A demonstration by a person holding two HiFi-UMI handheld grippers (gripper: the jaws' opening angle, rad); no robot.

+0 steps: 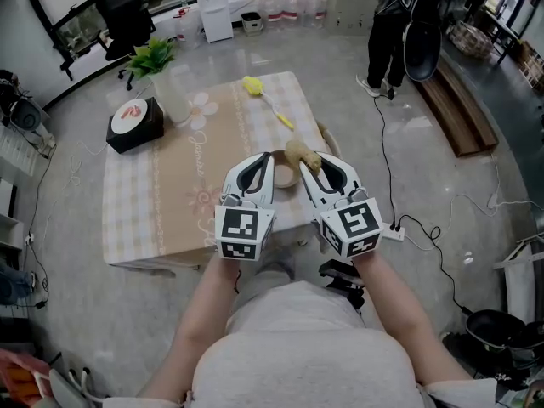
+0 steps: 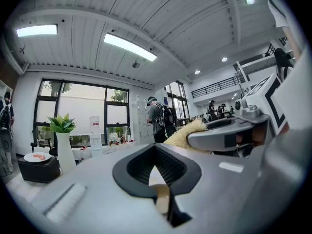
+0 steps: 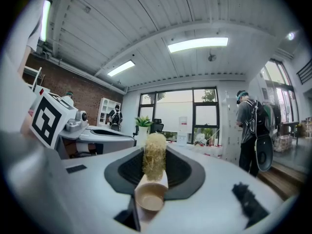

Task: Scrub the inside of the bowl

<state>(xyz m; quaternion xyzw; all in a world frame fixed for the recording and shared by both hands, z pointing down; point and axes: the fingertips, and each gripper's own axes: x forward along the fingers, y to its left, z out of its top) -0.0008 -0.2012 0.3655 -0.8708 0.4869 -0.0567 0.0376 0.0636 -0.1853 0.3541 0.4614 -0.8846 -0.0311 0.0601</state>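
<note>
The small bowl (image 1: pixel 285 179) sits near the table's (image 1: pixel 170 202) right edge, toward the near corner. The left gripper (image 1: pixel 270 161) is pinched shut on the bowl's rim. The right gripper (image 1: pixel 313 161) clamps the wooden handle of a loofah scrubber (image 1: pixel 299 152), which is held just over the bowl.

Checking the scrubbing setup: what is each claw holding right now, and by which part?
The right claw grips the fibrous scrubber by its wooden handle. The left claw is shut on a thin edge, apparently the rim of the bowl.
</note>
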